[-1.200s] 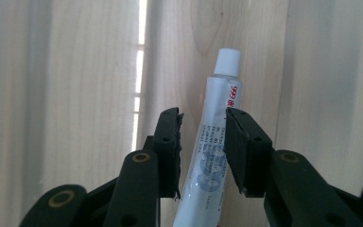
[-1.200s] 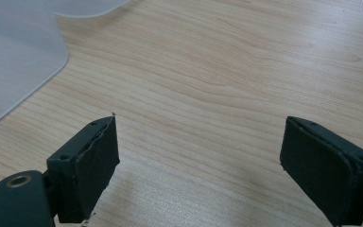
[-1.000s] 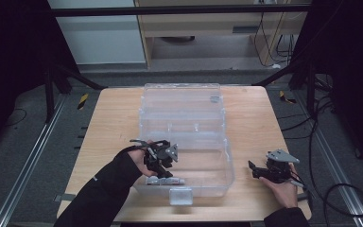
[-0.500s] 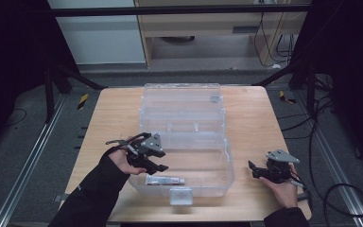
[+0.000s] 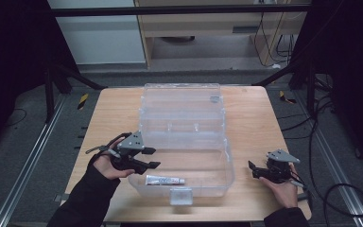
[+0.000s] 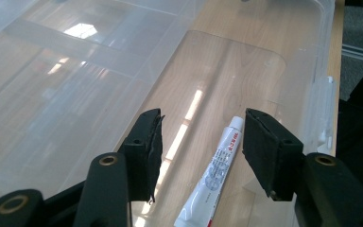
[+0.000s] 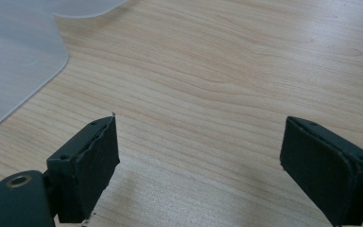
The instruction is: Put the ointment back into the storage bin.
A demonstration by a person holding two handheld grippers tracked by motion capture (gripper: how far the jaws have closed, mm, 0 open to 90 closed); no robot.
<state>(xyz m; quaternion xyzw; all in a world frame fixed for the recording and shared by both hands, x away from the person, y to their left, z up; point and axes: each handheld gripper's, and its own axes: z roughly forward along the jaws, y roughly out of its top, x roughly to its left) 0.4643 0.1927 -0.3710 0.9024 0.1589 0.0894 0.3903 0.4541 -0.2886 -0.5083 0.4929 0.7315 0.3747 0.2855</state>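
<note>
Lying at the bin's (image 5: 227, 158) lower-left, the tube (image 5: 165, 179) was already dropped in; both grippers, left (image 5: 153, 158) and right (image 5: 252, 169), gaped empty, lid unclosed.

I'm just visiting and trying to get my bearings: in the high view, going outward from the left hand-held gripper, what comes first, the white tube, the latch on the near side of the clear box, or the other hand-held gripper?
1. White tube, lying in the clear box, right beside the left hand-held gripper.
2. Latch, on the box's near wall, middle.
3. Right hand-held gripper, beyond the box's far side.
</note>
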